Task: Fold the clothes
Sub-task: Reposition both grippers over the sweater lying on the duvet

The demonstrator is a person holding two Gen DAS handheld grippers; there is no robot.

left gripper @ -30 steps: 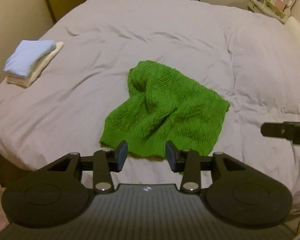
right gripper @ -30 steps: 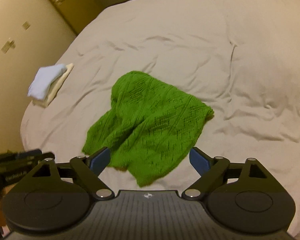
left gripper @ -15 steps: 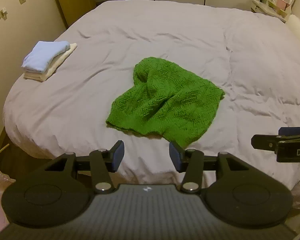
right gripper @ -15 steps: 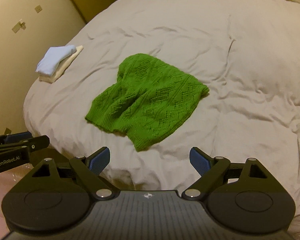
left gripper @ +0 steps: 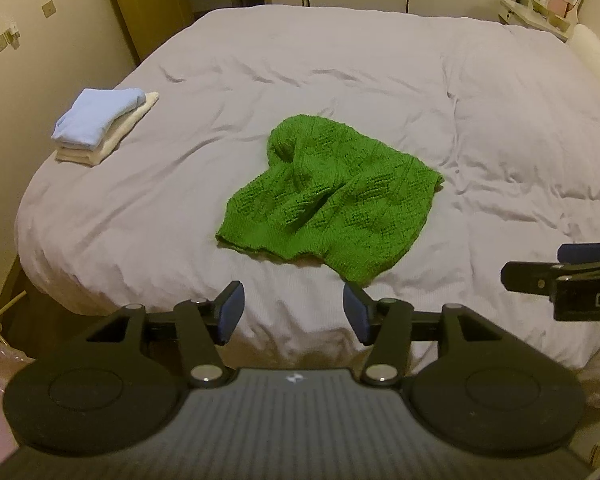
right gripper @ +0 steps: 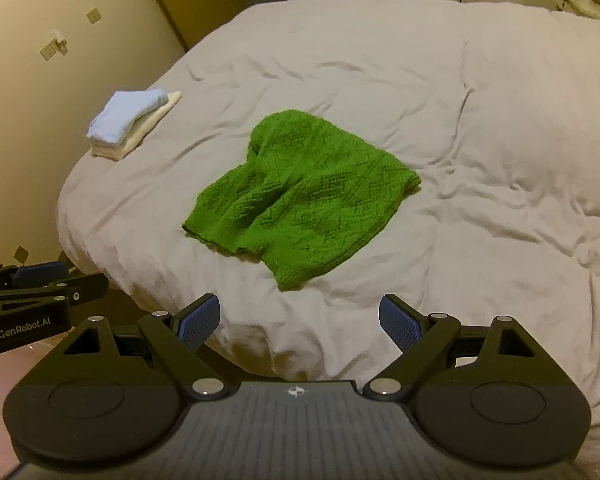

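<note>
A green knitted garment (left gripper: 328,200) lies loosely bunched and rumpled in the middle of the bed; it also shows in the right wrist view (right gripper: 300,196). My left gripper (left gripper: 294,312) is open and empty, held over the bed's near edge, short of the garment. My right gripper (right gripper: 299,322) is open wider and empty, also near the bed's front edge. Each gripper shows at the side of the other's view: the right one (left gripper: 560,276) and the left one (right gripper: 40,284).
A stack of folded clothes, light blue on cream (left gripper: 100,126), sits at the bed's left edge, also in the right wrist view (right gripper: 130,122). The bed has a rumpled pale duvet (left gripper: 380,80). A wall and a door stand to the left, a shelf (left gripper: 540,8) at the far right.
Both grippers have drawn back and up from the garment, which now sits farther away in both views. The left jaws have opened a little wider.
</note>
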